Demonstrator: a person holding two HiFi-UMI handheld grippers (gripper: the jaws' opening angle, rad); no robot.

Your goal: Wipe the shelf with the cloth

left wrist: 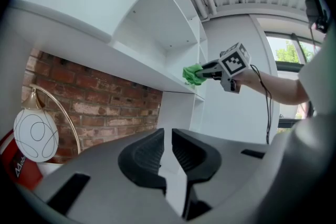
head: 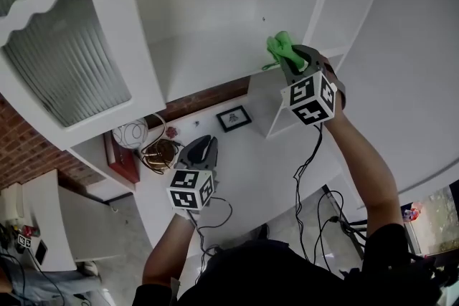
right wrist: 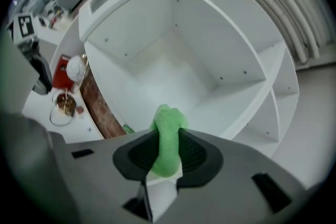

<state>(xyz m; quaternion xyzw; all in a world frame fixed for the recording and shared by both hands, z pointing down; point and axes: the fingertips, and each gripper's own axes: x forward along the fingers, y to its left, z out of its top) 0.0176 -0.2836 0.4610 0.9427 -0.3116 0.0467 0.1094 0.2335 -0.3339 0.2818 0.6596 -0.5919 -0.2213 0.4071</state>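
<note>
1. Overhead, the head view shows both tools together. The right gripper (head: 288, 58) is raised to the shelf (head: 208, 54). The left gripper (head: 201, 148) hangs low over the white counter (head: 247, 165).
2. Only the right gripper view shows the grip plainly: its jaws are clamped on a bunched green cloth (right wrist: 167, 136), which sticks out past the tips toward the open shelf bay.
3. Only the left gripper view shows the contact from the side, with the cloth (left wrist: 192, 74) against the shelf's front edge, near its right end beside the upright divider (left wrist: 198, 44).
4. In that same view, the left gripper's (left wrist: 168, 153) jaws are all but closed. A thin slit is left between them, with nothing in it.
5. Along the counter's back edge, below a strip of brick wall (head: 208, 97), the head view shows a small picture frame (head: 234, 118), a round wire lamp (head: 130, 132) and a red box (head: 123, 160).
6. From the right gripper view the shelf board (right wrist: 173, 76) lies bare from the left wall to the divider, open room for a sweep.
7. At the left, a ribbed-glass door (head: 64, 61) stands swung outward, clear of the bay.
8. Both cables (head: 305, 168) trail down off the counter's front edge.
</note>
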